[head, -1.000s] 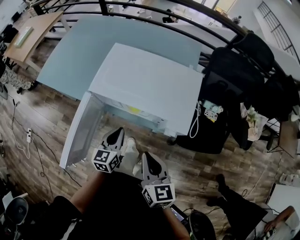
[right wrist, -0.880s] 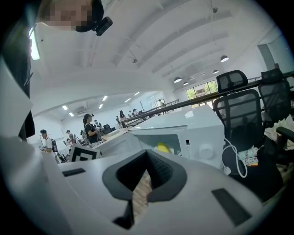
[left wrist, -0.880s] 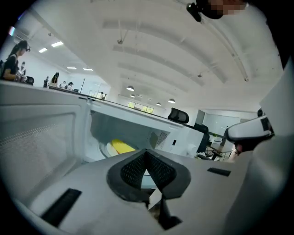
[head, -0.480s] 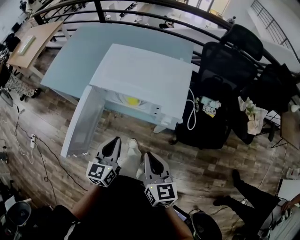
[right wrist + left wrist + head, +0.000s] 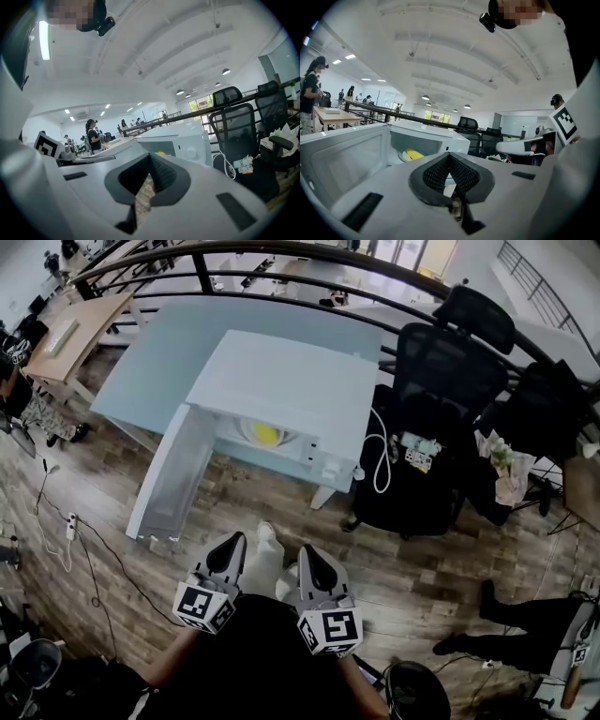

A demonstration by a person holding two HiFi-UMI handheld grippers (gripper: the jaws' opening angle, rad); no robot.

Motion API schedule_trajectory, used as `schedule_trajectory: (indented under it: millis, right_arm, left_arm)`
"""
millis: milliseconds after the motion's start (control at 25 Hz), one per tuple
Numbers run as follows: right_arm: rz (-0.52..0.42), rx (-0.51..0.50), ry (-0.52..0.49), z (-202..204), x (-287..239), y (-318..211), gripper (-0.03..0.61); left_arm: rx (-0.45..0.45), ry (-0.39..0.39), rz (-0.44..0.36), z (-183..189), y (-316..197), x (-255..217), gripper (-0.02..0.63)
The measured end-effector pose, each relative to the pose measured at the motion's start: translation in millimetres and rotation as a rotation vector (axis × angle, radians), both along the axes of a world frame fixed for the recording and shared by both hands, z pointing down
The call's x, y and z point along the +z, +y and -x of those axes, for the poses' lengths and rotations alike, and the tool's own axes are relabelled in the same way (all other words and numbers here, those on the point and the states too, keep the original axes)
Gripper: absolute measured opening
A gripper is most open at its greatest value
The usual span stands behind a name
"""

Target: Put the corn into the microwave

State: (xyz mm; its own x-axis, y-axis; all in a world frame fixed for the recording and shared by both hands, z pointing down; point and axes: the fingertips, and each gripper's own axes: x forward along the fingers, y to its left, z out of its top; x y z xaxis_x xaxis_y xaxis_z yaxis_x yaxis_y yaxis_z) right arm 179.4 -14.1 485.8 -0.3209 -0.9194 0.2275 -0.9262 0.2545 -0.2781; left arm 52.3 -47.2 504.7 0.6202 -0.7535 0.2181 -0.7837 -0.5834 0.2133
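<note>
The corn point(image 5: 265, 434) already lies inside the microwave point(image 5: 291, 381), a yellow shape on the pale round plate point(image 5: 247, 427) towards the left of the chamber, so the placing looks done. The door point(image 5: 173, 479) stands wide open, swung out to the left and towards you. Your left gripper point(image 5: 230, 545) has its jaws pressed together with nothing between them. Your right gripper point(image 5: 314, 557) is the same, closed and empty. Both are held near your body, well apart from the microwave, which sits on the table point(image 5: 159, 352) on the far side. If you need to shift the corn, expect it to be light and firm rather than soft. Its round body will probably roll on the plate when nudged from one side. The bumpy kernels should give the pads some bite, so slipping is less of a worry than rolling. Take it across the middle of its length, one jaw on each side, and avoid the tapered ends, where it could squirt out. Whether it is a real cob or a model, you cannot tell from here. What likely remains is swinging the door shut by pushing on its free edge.
</note>
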Motion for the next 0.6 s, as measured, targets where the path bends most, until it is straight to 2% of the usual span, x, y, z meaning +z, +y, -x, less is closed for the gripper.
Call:
schedule_trajectory:
  millis: [240,400,600]
  right_arm:
    - [-0.06,-0.001,0.053,-6.6,-20.1,4.9,0.008]
    - [-0.094,0.028,0.055,-13.3,-29.2,1.8,0.008]
    - [-0.13,0.01,0.071,-4.3,-36.8,-0.8,0.008]
  left_arm:
    - [-0.023,-0.02,-0.043,7.4,6.9,-18.4,0.002]
    - [-0.026,-0.022,-0.098,7.3,7.1,-32.9,0.003]
    - [-0.026,-0.011,-0.126,8.7,6.7,-42.3,0.003]
